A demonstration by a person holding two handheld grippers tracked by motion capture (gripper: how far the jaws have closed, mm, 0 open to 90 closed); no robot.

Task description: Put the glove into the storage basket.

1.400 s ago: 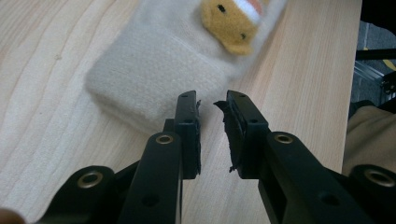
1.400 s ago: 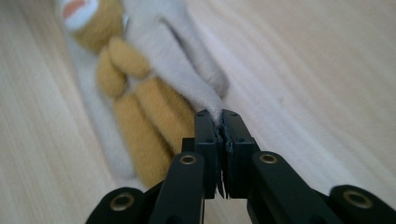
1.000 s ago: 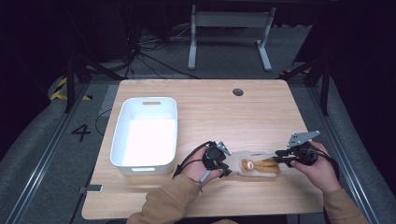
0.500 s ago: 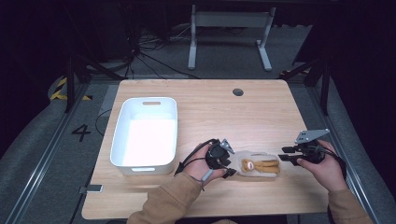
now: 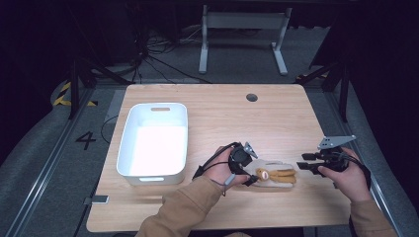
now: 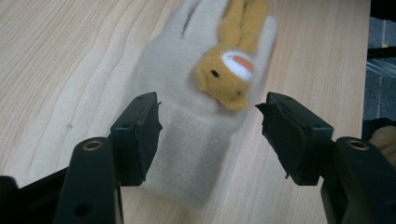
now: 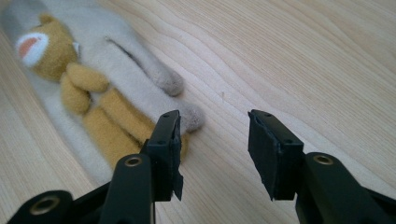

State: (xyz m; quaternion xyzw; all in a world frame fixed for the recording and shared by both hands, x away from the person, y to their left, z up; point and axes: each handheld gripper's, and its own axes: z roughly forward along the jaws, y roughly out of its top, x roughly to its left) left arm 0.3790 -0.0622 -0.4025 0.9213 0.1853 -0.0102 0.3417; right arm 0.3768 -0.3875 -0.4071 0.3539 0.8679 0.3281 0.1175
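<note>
Straddling the glove's point(image 6: 187, 126) cuff, the left gripper point(image 6: 210, 135) sits with jaws spread wide; sink lower so both pads catch fleece before pinching. The right gripper point(image 7: 212, 149) is released too, glove fingertips just off its left jaw.

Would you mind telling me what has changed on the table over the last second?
The right gripper has drawn back rightward off the fingertip end of the bear glove and now stands open beside it. The left gripper stays open over the glove's cuff end. The glove and the white bin have not moved.
</note>
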